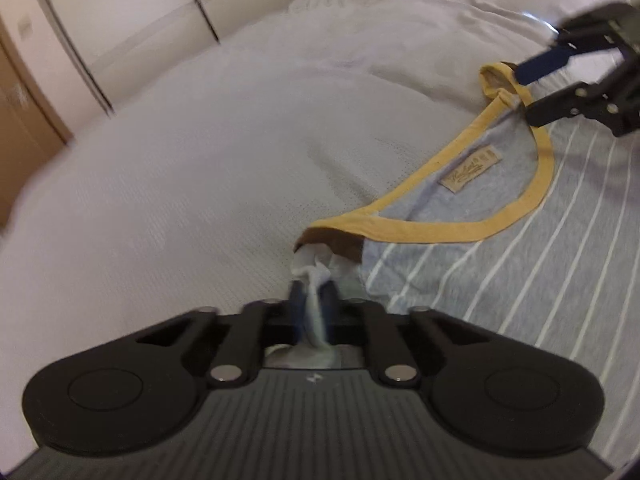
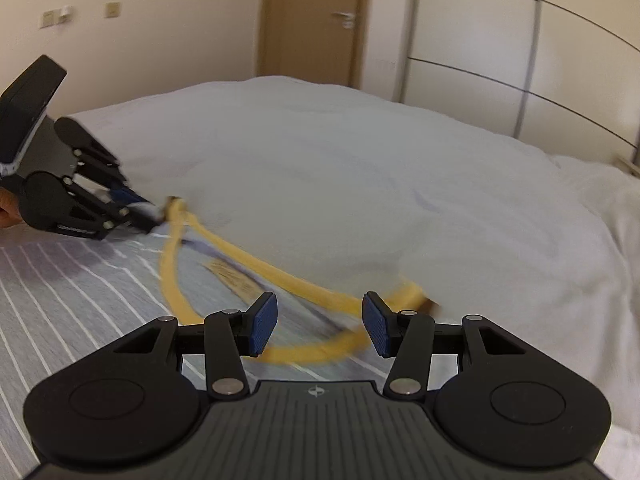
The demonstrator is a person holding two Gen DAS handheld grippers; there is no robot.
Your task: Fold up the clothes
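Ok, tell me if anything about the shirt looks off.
Only the collar: its near end is bunched and twisted where the left tongs pinch the shirt. The far end curls beside the open right tongs. No damage visible.

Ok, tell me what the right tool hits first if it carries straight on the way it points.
Most likely the yellow collar of the striped shirt, which lies right between and ahead of the right tool's open blue pads. Beyond it is white bedding. Blur makes depth uncertain.
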